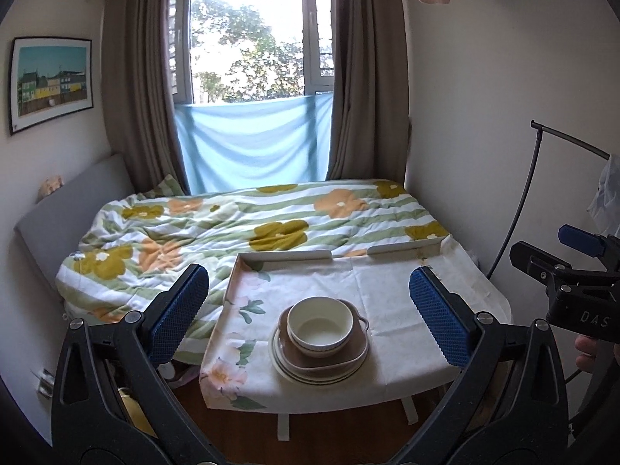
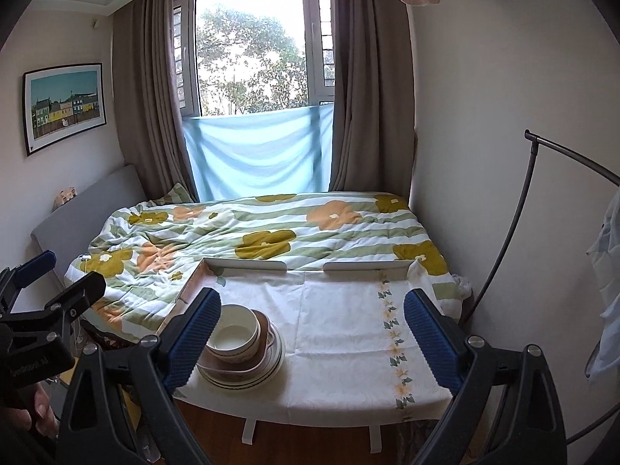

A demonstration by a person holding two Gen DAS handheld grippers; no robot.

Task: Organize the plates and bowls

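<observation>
A cream bowl (image 1: 320, 325) sits in a brown square dish (image 1: 350, 352), which rests on striped white plates (image 1: 294, 372); the stack stands near the front edge of a small cloth-covered table (image 1: 395, 310). My left gripper (image 1: 310, 317) is open and empty, held back from the stack, its blue pads either side of it in view. In the right wrist view the same bowl (image 2: 236, 335), dish (image 2: 263, 364) and plates (image 2: 271, 376) lie at the table's left front. My right gripper (image 2: 312, 339) is open and empty, above the bare cloth to the right of the stack.
A bed with a flowered quilt (image 1: 252, 224) lies behind the table, under a curtained window. A black curved rack pole (image 2: 515, 224) stands at the right. The table has a raised white rim (image 2: 248, 264) at its far edge.
</observation>
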